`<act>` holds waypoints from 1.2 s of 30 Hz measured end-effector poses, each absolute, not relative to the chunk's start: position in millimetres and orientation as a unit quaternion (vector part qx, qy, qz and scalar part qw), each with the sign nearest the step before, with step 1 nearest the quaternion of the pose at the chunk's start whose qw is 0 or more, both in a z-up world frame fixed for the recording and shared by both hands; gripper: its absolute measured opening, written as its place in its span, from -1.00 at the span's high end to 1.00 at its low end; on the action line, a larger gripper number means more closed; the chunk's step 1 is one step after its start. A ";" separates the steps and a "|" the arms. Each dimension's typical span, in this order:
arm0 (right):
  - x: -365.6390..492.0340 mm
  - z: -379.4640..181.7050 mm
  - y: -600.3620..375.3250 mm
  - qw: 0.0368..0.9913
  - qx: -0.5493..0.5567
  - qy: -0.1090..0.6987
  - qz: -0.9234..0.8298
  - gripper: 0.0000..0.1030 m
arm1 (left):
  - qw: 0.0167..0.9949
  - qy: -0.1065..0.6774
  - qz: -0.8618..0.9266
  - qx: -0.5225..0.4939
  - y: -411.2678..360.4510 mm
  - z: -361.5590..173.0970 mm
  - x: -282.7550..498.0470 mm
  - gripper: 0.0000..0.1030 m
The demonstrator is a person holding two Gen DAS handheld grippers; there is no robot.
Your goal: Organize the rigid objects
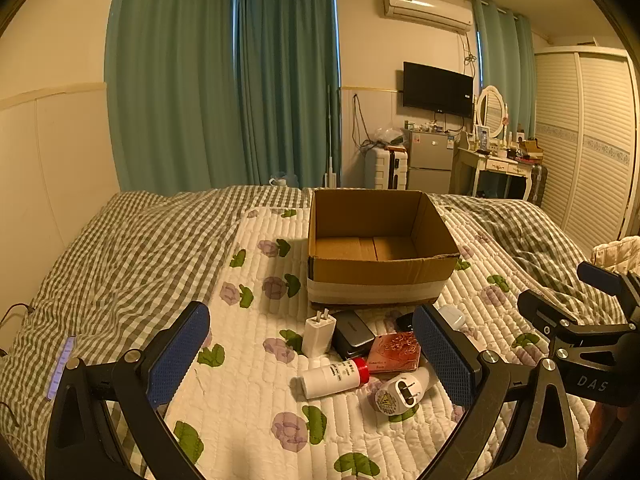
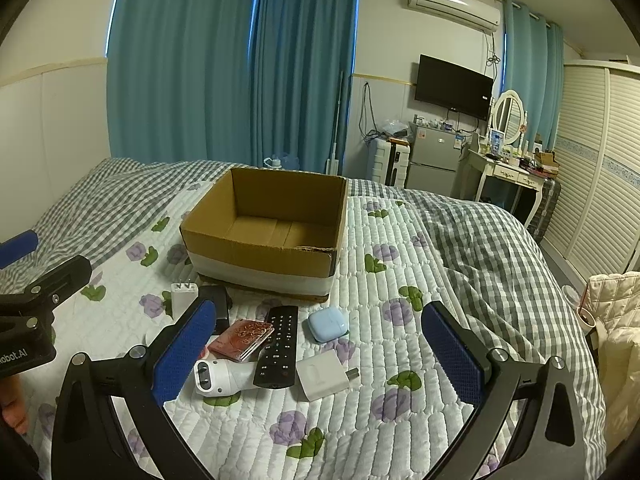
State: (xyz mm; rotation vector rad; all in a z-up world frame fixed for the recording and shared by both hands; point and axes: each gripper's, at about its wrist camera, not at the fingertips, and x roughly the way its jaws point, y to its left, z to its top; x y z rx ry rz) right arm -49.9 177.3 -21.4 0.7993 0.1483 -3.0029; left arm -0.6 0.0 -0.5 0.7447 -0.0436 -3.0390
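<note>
Left-wrist view showed my left gripper [image 1: 316,354] spread wide with nothing between its blue pads, hovering over the quilted floral mat [image 1: 256,412]. My landmark was the open brown cardboard box [image 1: 380,276], bare inside as far as I could see; its near wall hid part of the floor.

Just in front of the box lay the clutter: a white wall charger with two prongs [image 1: 318,334], a dark grey rectangular power bank [image 1: 354,334] touching it, a reddish patterned flat case [image 1: 394,352], a white tube with a red cap [image 1: 334,378] and a white cylindrical plug adapter [image 1: 402,394]. My right-hand pad hid whatever lay further right.

In the right-wrist view my right gripper [image 2: 316,354] was likewise released and empty. Nearer to me than the box lay a black remote control [image 2: 278,346], a pale blue earbud case [image 2: 327,324] and a white square charger block [image 2: 322,376]. My left pad there covered part of the power bank, and the tube was out of sight. Small print on every item was unreadable.
</note>
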 end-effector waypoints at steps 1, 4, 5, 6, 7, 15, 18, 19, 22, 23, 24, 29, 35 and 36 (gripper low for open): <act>-50.1 -21.8 177.3 0.015 0.257 0.048 -0.965 -1.00 | 0.007 -0.014 -0.971 0.238 0.2 -0.6 -0.3 -1.00; -50.1 -22.5 177.1 0.015 0.257 0.048 -0.965 -1.00 | 0.006 -0.015 -0.971 0.237 0.2 -1.3 1.1 -1.00; -50.2 -22.5 177.1 0.015 0.257 0.047 -0.965 -1.00 | 0.006 -0.014 -0.971 0.237 0.5 -1.7 1.3 -1.00; -50.2 -22.6 177.1 0.016 0.258 0.047 -0.965 -1.00 | 0.006 -0.014 -0.971 0.238 0.7 -1.8 1.4 -1.00; -50.2 -22.9 176.9 0.016 0.258 0.047 -0.965 -1.00 | 0.006 -0.014 -0.971 0.238 0.9 -2.3 1.7 -1.00; -50.3 -24.6 173.2 0.020 0.262 0.050 -0.964 -1.00 | 0.009 -0.014 -0.971 0.239 1.9 -4.9 3.0 -1.00; -50.4 -24.5 172.8 0.020 0.262 0.051 -0.963 -1.00 | 0.009 -0.014 -0.971 0.239 1.8 -4.7 2.5 -1.00; -50.2 -24.6 172.8 0.020 0.262 0.051 -0.964 -1.00 | 0.009 -0.014 -0.971 0.239 1.9 -4.9 2.7 -1.00; -50.3 -24.3 173.0 0.020 0.262 0.050 -0.964 -1.00 | 0.008 -0.013 -0.971 0.240 1.4 -4.7 2.0 -1.00; -50.0 -24.5 172.7 0.021 0.261 0.050 -0.964 -1.00 | 0.008 -0.013 -0.971 0.241 1.6 -5.0 2.7 -1.00; -50.3 -24.4 172.9 0.021 0.261 0.051 -0.964 -1.00 | 0.007 -0.012 -0.970 0.241 1.4 -4.4 2.2 -1.00; -49.1 -22.1 171.3 0.020 0.258 0.051 -0.964 -1.00 | 0.008 -0.012 -0.971 0.237 1.6 -2.0 3.3 -1.00; -45.0 -13.0 174.9 0.016 0.250 0.050 -0.967 -1.00 | 0.006 -0.011 -0.973 0.232 3.3 6.3 6.1 -1.00; -45.0 -12.0 175.4 0.016 0.250 0.053 -0.967 -1.00 | 0.005 -0.011 -0.972 0.233 4.1 6.1 5.5 -1.00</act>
